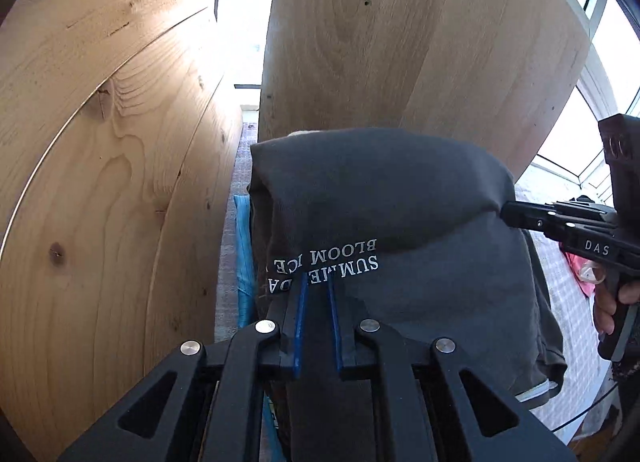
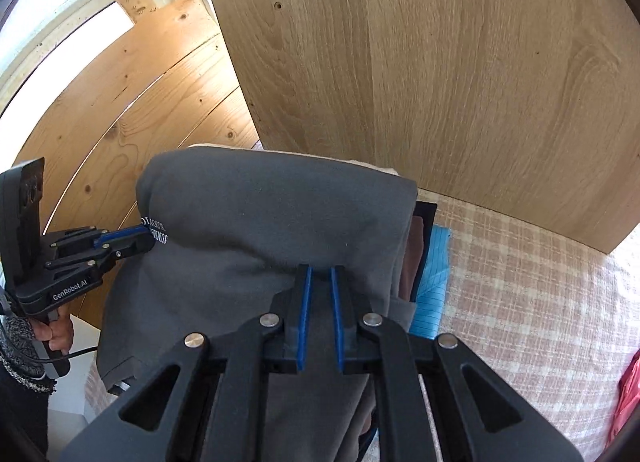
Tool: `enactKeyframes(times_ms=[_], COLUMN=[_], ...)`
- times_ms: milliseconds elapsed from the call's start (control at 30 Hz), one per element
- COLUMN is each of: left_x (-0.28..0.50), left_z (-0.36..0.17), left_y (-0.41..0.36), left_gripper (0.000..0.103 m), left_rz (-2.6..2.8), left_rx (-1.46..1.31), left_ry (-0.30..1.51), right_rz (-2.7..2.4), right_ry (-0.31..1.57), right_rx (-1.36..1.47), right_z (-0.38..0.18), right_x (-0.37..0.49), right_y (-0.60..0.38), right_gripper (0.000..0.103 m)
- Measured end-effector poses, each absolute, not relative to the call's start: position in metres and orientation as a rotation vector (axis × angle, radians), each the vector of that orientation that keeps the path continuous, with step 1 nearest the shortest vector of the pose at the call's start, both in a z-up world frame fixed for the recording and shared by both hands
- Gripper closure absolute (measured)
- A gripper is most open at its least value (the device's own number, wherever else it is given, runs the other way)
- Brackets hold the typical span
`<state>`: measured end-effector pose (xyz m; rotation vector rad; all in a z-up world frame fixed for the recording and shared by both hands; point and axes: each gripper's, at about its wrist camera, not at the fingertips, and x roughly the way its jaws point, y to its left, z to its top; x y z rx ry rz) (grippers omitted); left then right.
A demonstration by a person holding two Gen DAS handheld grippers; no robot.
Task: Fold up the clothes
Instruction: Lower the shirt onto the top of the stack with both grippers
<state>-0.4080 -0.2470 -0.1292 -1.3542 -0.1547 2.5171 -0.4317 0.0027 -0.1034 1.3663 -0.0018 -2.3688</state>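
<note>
A dark grey T-shirt point(image 1: 380, 190) with white lettering hangs doubled over between the two grippers, above a checked bedspread. In the left wrist view my left gripper point(image 1: 318, 286) is shut on a fold of the shirt right at the lettering, with cloth between its blue pads. My right gripper point(image 1: 505, 214) bites the shirt's right edge. In the right wrist view the right gripper point(image 2: 320, 270) pinches the T-shirt point(image 2: 260, 206) at a crease. The left gripper point(image 2: 146, 234) grips its left edge by the print.
Two wooden boards point(image 1: 100, 122) point(image 1: 400, 42) lean close behind the shirt, with a bright window between them. A pink-and-white checked bedspread point(image 2: 520, 282) lies below. A brown garment point(image 2: 416, 258) and a blue item point(image 2: 434, 282) sit under the shirt's right side. A red cloth point(image 2: 628, 394) lies at far right.
</note>
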Motion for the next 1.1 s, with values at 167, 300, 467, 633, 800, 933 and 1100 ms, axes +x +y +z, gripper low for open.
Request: enactKeyframes(times_ms=[167,300,467,633,800,933,1100], left_x=[-0.419,-0.451,-0.424,-0.349,-0.303,-0.283,-0.281], left_z=[-0.099,-0.128,-0.115,-0.096,-0.129,-0.135,-0.130], left_y=[-0.241,-0.234,-0.227,-0.212,-0.194,-0.212,-0.231], left_gripper=[0.091,0.092,0.093,0.087,0.087,0.088,0.088], left_rz=[2.574,2.531,2.523,2.414,2.331,2.335,2.416], left_rx=[-1.232,-1.348,-1.313,-1.198,-1.301,-1.331,-1.317], left_ry=[-0.107,-0.095,-0.084,-0.127,-0.022,-0.117,-0.167], right_rz=[-2.428,-2.405,-2.433,-2.337,-2.264,-2.226,-2.309], right_ry=[-0.094,-0.068,-0.019,-0.030,-0.057,0.035,-0.088], right_rx=[1.258,1.354,1.331,1.256,1.370,1.452,1.322], right_z=[-0.078,-0.104,-0.093,-0.078,-0.120,-0.149,-0.114], right_x=[-0.439,-0.470,-0.454,-0.378,-0.309,-0.272,-0.270], right_y=[0.013,0.005,0.002,0.010,0.023,0.026,0.037], right_gripper=[0.091,0.086,0.086,0.086,0.086,0.086,0.084])
